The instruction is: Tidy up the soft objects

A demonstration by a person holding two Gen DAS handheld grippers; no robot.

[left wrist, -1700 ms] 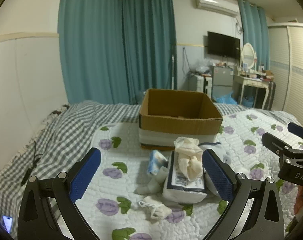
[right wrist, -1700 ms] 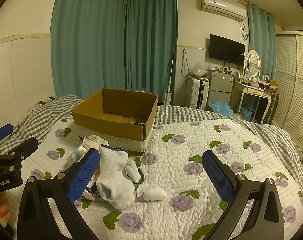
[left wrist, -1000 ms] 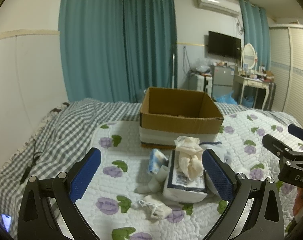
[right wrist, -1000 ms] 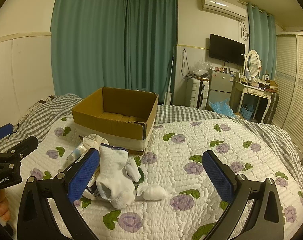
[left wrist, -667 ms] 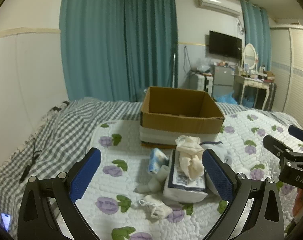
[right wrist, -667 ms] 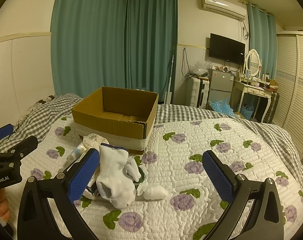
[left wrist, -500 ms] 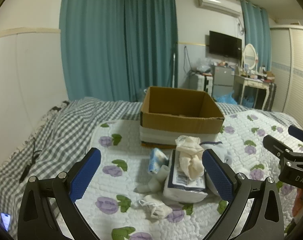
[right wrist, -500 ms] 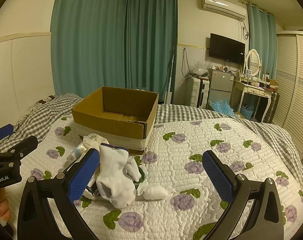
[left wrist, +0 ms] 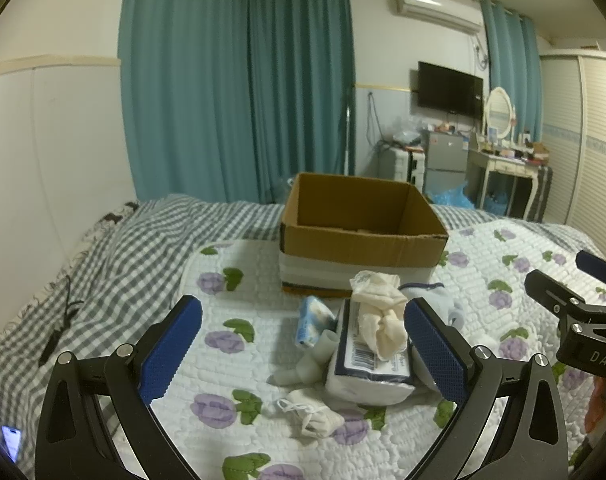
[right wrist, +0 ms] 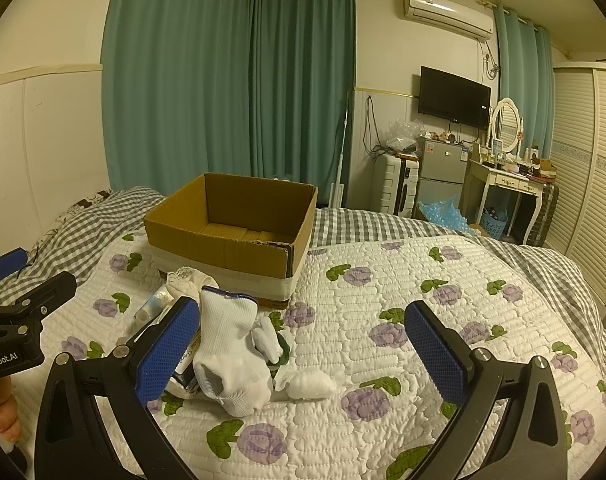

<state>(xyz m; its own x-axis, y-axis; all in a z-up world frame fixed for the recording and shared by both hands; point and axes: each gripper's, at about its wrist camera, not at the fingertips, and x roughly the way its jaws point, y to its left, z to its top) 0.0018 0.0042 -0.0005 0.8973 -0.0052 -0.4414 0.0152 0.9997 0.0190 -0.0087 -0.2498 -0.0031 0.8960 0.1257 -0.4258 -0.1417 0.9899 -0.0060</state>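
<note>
Almost nothing has moved since a moment ago, so no sorting has begun. From my left gripper (left wrist: 303,354), jaws wide apart and holding nothing, I see a cream sock (left wrist: 381,314) lying on a tissue pack (left wrist: 369,364) on the bed (left wrist: 231,376), near the cardboard box (left wrist: 361,236). From my right gripper (right wrist: 301,354), also spread and holding nothing, a white sock (right wrist: 229,348) lies just beside my left finger.

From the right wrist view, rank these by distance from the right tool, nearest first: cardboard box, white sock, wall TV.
1. white sock: just ahead of the right tool, beside its left finger.
2. cardboard box: farther up the bed, left of centre.
3. wall TV: on the far wall, right.
</note>
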